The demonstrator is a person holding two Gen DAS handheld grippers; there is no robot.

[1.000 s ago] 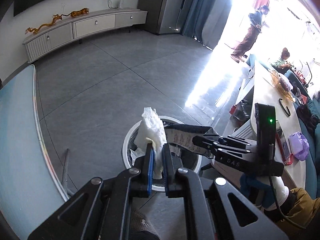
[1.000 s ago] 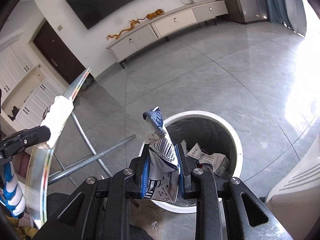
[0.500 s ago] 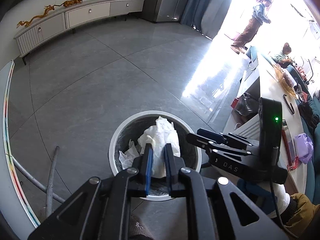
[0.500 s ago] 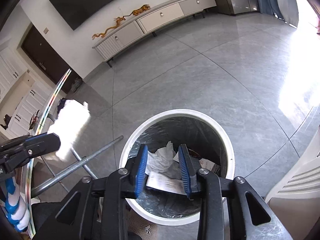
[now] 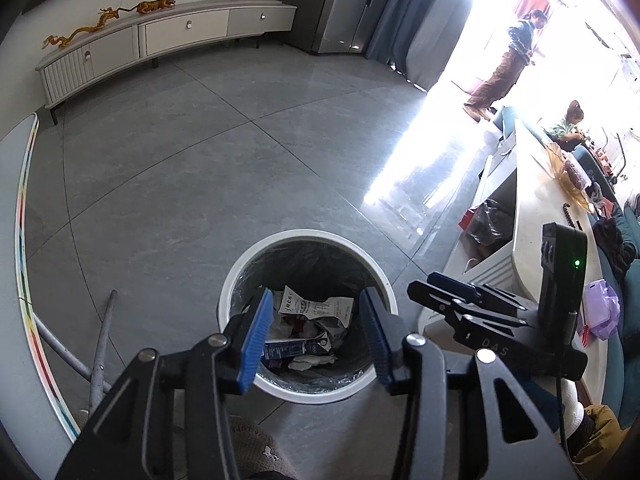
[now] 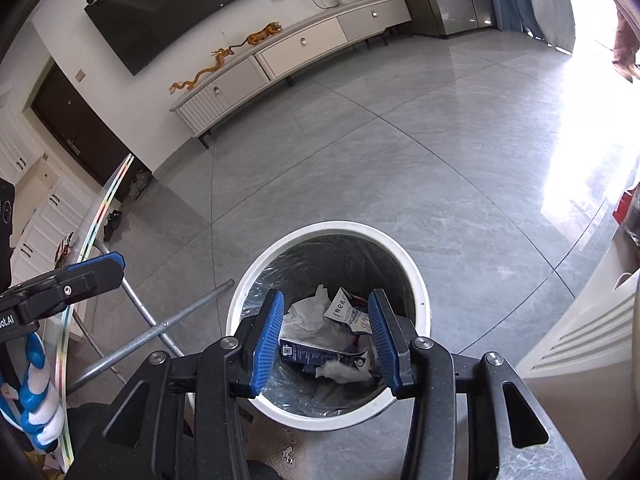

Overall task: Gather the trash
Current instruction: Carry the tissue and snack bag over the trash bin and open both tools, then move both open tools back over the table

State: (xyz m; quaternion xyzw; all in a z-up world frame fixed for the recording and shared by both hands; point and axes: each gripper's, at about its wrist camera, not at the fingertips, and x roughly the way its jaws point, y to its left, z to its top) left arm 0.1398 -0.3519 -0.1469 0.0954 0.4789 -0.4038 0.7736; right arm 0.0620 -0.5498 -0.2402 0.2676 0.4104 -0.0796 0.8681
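One white bin [image 5: 308, 240], two hand-held grippers, two people, one TV cabinet [image 6: 296, 48], two golden figurines

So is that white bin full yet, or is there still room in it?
Still room. The bin holds crumpled tissue and wrappers only near the bottom, with bare black liner showing well below the rim.

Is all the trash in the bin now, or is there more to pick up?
Done: the tissue and the blue wrapper lie inside the white bin. In hand: nothing; the left claw and right claw both hang open above it. Left: no more trash shows on the floor in these views.
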